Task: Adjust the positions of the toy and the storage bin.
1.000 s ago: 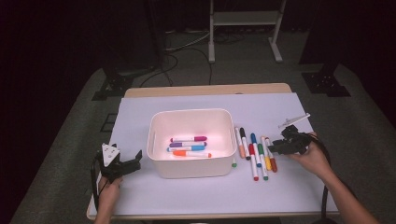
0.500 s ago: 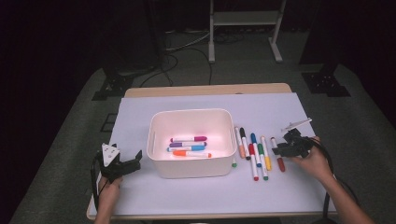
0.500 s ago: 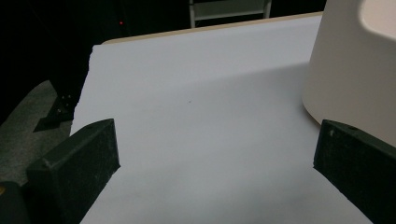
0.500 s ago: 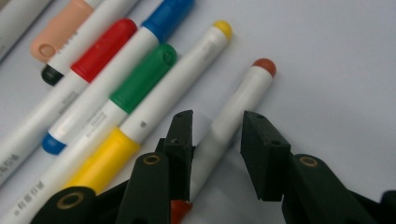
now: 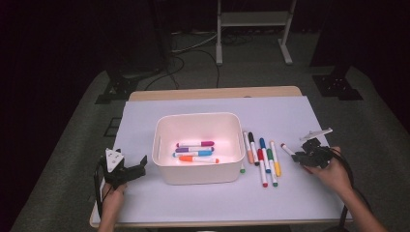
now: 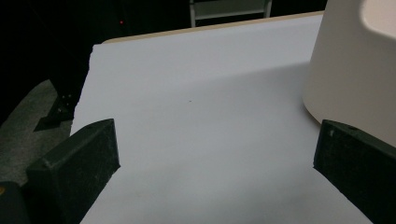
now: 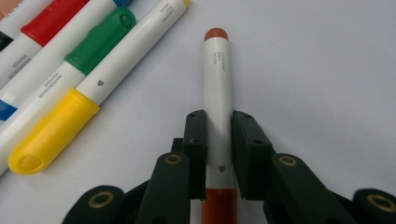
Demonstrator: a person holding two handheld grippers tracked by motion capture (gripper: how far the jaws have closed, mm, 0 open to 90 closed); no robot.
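Observation:
A white bin (image 5: 198,145) stands mid-table with several markers (image 5: 196,151) inside. A row of markers (image 5: 263,157) lies on the table right of it, and a small green cap (image 5: 242,169) sits by the bin's front right corner. My right gripper (image 5: 300,155) is shut on a brown-capped marker (image 5: 288,150) right of the row. In the right gripper view the jaws clamp that marker's white barrel (image 7: 218,88), beside yellow (image 7: 51,128) and green (image 7: 100,35) capped ones. My left gripper (image 5: 131,170) stands open left of the bin, nothing between its jaws, the bin wall (image 6: 355,70) to one side.
White paper (image 5: 290,116) covers the tabletop, whose wooden edge (image 5: 212,93) shows at the back. Beyond the table are dark floor, cables and a metal stand (image 5: 251,29). Open paper lies in front of the bin and at the far corners.
My right gripper has drawn back to the right, pulling the brown-capped marker out of the row. The left gripper has stayed put.

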